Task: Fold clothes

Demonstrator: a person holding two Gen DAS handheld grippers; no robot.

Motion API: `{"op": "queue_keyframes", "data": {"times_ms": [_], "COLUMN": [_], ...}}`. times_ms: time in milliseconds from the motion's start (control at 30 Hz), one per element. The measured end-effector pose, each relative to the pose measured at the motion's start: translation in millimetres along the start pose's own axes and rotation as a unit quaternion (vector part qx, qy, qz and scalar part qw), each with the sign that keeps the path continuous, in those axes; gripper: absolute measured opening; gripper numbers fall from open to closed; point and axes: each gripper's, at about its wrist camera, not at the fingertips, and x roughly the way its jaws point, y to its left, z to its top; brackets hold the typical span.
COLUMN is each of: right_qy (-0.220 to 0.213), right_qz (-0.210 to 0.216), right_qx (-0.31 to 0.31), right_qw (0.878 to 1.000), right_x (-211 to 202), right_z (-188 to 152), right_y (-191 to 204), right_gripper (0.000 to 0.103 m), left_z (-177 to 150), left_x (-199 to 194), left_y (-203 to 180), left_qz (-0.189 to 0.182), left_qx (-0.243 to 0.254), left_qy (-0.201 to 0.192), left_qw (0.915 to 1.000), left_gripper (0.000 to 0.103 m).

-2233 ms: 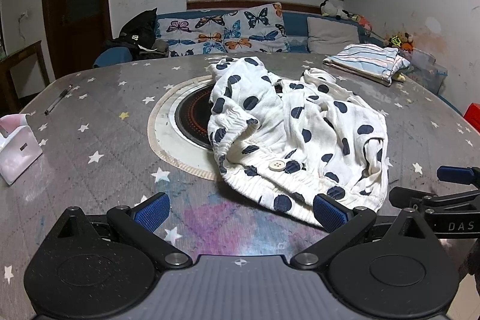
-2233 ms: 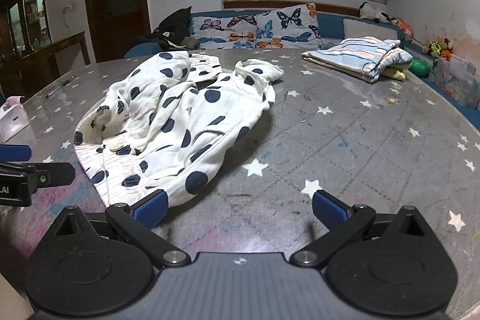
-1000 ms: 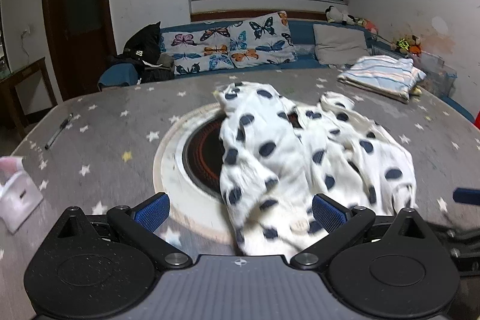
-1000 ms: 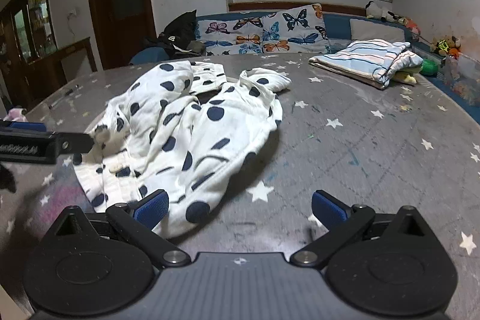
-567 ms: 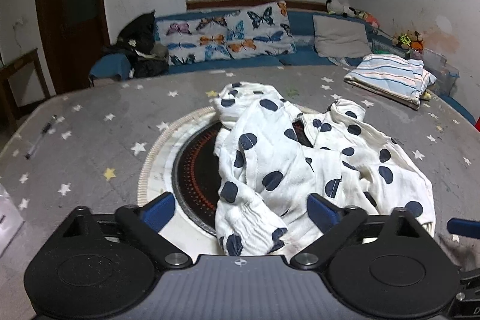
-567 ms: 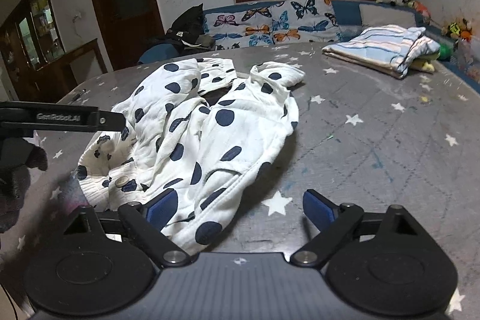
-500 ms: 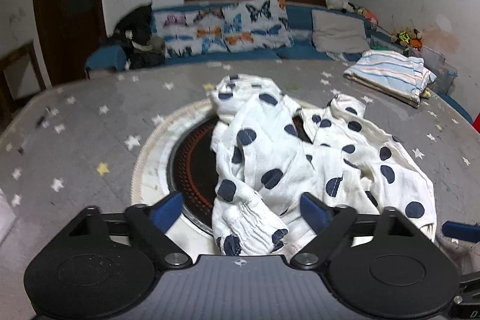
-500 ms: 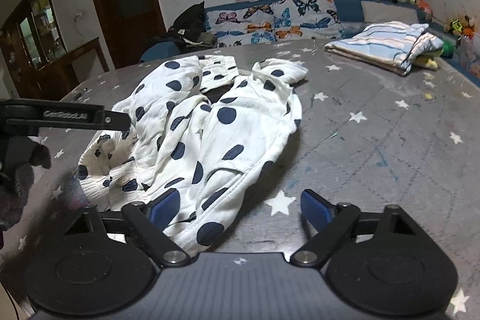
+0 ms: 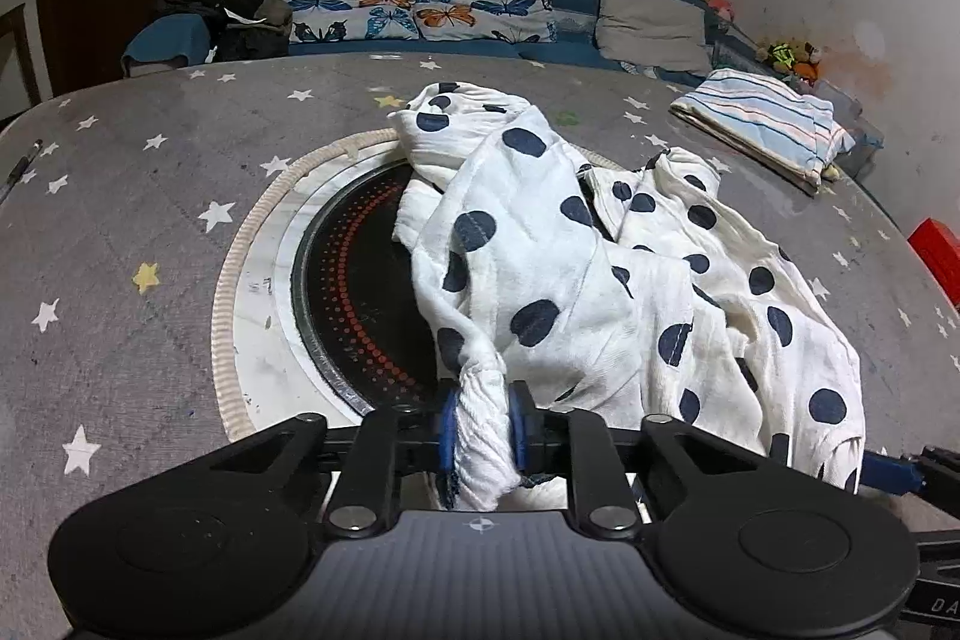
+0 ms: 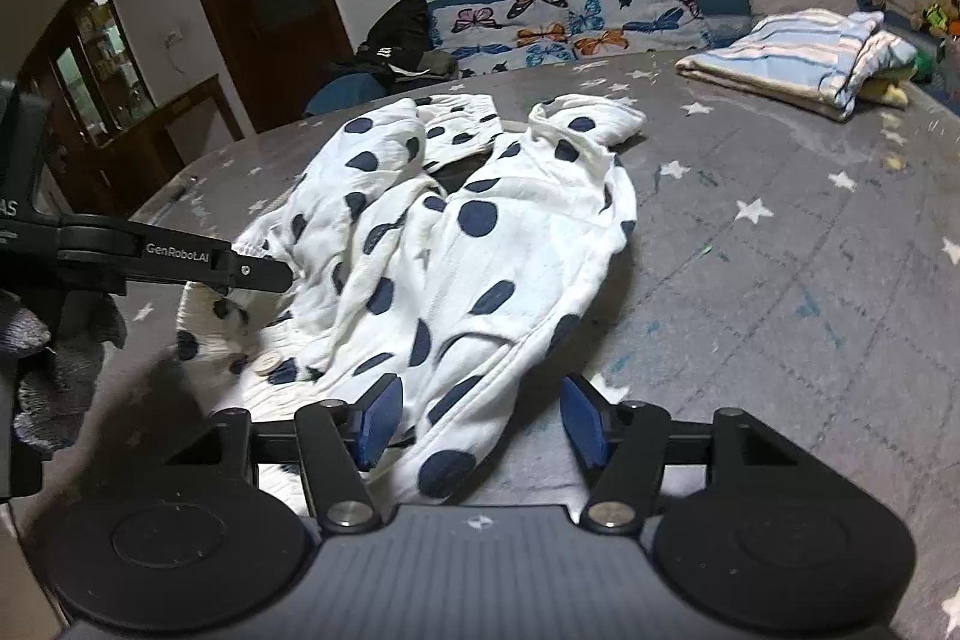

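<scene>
Crumpled polka-dot garment (image 9: 600,280), probably a shirt, lying bunched.

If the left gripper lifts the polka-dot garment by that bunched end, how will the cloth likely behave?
Probably floppy: the polka-dot garment lies in soft wrinkled folds, so it should hang and trail. Likely light, since the fabric looks thin where the left gripper pinches a bunch. The rest drapes across the table and may drag; the right gripper is open around its hem.

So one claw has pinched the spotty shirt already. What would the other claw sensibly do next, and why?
Probably the right gripper should close on the hem lying between its open pads. The left gripper is already clamped on a bunched bit of the polka-dot garment, which lies crumpled on the table; two holds would let it be spread flat.
</scene>
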Motion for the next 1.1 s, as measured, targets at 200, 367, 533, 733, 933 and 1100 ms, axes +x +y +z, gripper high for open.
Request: {"op": "queue_keyframes", "data": {"times_ms": [200,367,533,733,933,1100], "right_qy": [0.005,0.009,0.008,0.022,0.071,0.115], "right_qz": [0.007,0.026,0.041,0.081,0.126,0.144], "right_qx": [-0.006,-0.004,-0.020,-0.067,-0.117,-0.150], "right_qw": [1.000,1.000,0.999,0.994,0.982,0.971], "right_x": [-4,-9,-18,-47,-75,-88], "right_z": [-5,-6,-5,-8,-21,-34], "right_y": [5,3,1,11,24,31], "right_gripper": [0.042,0.021,0.008,0.007,0.007,0.017], "left_z": [-4,-10,-23,-50,-93,-124], "left_x": [-9,-32,-67,-113,-146,-147], "left_y": [3,6,15,25,36,37], "left_qz": [-0.003,-0.012,-0.028,-0.046,-0.053,-0.056], "left_qx": [-0.006,-0.011,-0.022,-0.024,-0.022,-0.007], "left_qy": [-0.009,-0.024,-0.038,-0.038,-0.002,0.052], "left_qw": [0.9999,0.9996,0.9986,0.9979,0.9984,0.9971], "left_gripper": [0.011,0.010,0.010,0.010,0.010,0.012]}}
